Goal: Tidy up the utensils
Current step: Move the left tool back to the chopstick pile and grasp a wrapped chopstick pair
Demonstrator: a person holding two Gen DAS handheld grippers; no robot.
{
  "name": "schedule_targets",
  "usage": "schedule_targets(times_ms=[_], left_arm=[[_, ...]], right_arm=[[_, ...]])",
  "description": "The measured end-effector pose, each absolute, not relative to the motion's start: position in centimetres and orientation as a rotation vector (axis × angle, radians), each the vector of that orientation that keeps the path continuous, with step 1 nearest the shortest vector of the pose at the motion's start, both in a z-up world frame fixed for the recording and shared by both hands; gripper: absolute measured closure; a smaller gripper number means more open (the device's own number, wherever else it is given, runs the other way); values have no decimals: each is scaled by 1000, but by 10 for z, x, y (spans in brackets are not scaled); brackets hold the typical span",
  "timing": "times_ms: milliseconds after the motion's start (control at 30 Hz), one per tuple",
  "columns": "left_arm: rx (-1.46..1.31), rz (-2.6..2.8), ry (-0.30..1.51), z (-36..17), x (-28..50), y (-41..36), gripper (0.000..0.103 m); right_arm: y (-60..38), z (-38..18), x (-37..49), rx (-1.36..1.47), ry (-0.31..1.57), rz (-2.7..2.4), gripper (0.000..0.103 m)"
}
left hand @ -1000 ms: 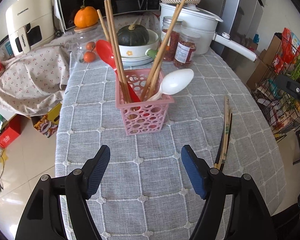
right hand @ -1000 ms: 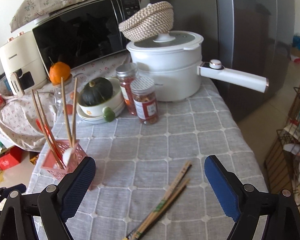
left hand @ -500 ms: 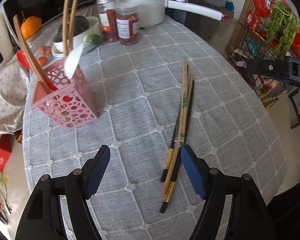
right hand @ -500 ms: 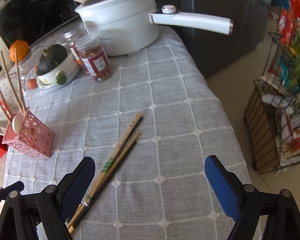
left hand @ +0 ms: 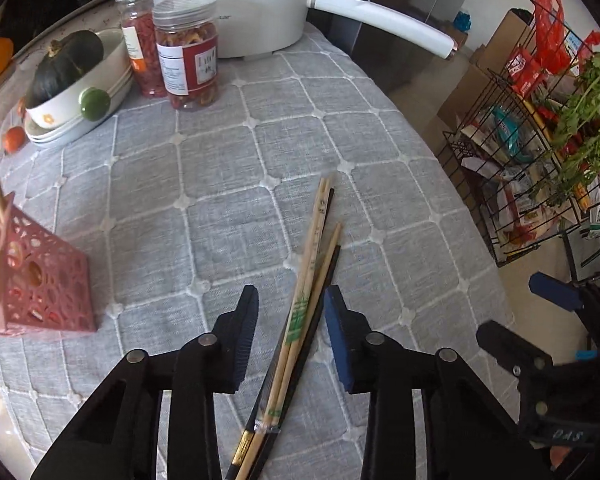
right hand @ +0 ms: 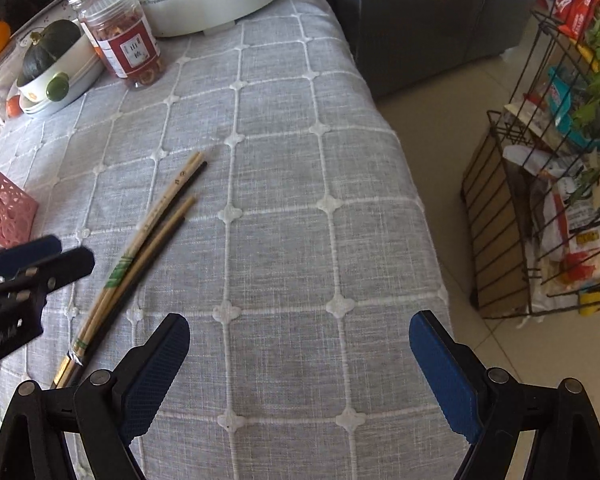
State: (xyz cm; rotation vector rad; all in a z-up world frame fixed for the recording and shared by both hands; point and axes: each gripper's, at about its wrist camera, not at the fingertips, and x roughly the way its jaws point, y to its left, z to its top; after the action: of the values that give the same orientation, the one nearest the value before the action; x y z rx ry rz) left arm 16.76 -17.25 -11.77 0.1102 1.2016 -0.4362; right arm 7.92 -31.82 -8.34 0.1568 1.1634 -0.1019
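Several chopsticks (left hand: 308, 288), light wood and black, lie in a loose bundle on the grey checked tablecloth (left hand: 220, 184). My left gripper (left hand: 290, 320) is open and low over them, one finger on each side of the bundle, not clamped. The pink perforated utensil basket (left hand: 44, 280) stands at the left edge with chopsticks in it. In the right wrist view the chopsticks (right hand: 140, 256) lie left of my right gripper (right hand: 298, 368), which is wide open and empty above bare cloth. The left gripper (right hand: 40, 260) shows there at the left edge.
Two red-labelled jars (left hand: 188, 64), a bowl with a dark squash (left hand: 68, 76) and a white pot with a long handle (left hand: 380, 20) stand at the back. The table edge falls off at the right beside a wire rack of groceries (left hand: 540, 140).
Both grippers have swung right and down, away from the pink basket. My left gripper has come down over the chopstick bundle and its jaws have narrowed around it. The right gripper stays wide open.
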Motion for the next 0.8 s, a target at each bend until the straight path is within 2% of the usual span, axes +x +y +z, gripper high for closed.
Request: schedule_targets(times_ms=[133, 500, 533, 800], left_arm=[[89, -430, 1249, -134, 190, -189, 85], [86, -393, 1234, -149, 207, -205, 93], [78, -400, 1232, -147, 206, -204, 98], [118, -401, 1175, -124, 181, -175, 99]], right_arm=[[-324, -84, 78, 166, 1179, -103, 10], [-331, -83, 81, 219, 1186, -77, 10], [-330, -84, 81, 222, 1188, -73, 10], [-319, -84, 89, 214, 1194, -59, 10]])
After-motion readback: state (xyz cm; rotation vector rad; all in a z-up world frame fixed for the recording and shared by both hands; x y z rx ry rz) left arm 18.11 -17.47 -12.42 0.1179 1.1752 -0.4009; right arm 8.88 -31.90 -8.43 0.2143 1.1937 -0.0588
